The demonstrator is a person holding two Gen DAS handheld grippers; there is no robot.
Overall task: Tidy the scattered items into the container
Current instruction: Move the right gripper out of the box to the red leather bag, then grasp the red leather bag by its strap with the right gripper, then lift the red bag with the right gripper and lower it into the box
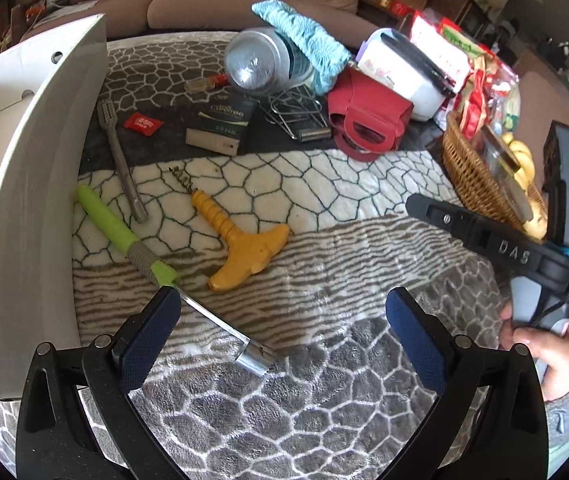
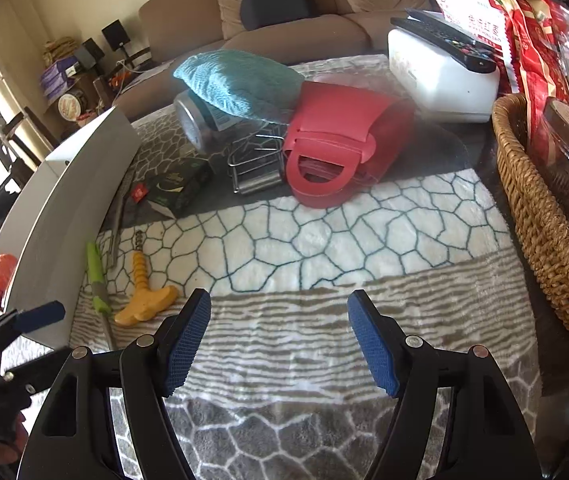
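Observation:
A white box [image 1: 40, 200] stands at the left of the patterned cloth. Beside it lie a green-handled socket wrench [image 1: 124, 236], a yellow corkscrew [image 1: 236, 236], a grey toothbrush [image 1: 120, 160], a red packet [image 1: 142, 123] and a dark carton [image 1: 222, 120]. My left gripper [image 1: 280, 332] hangs open just above the wrench's metal shaft, nothing between its pads. My right gripper [image 2: 280, 340] is open over bare cloth, right of the corkscrew [image 2: 144, 292]. In the left wrist view the right gripper [image 1: 484, 232] shows at the right, held by a hand [image 1: 544, 352].
Further back lie a red bag [image 2: 336, 148], a jar [image 1: 256, 60] under a teal cloth [image 1: 304, 36], a wire rack [image 1: 296, 112] and a white box with a remote [image 2: 440, 68]. A wicker basket [image 2: 540, 232] of snacks borders the right. A sofa stands behind.

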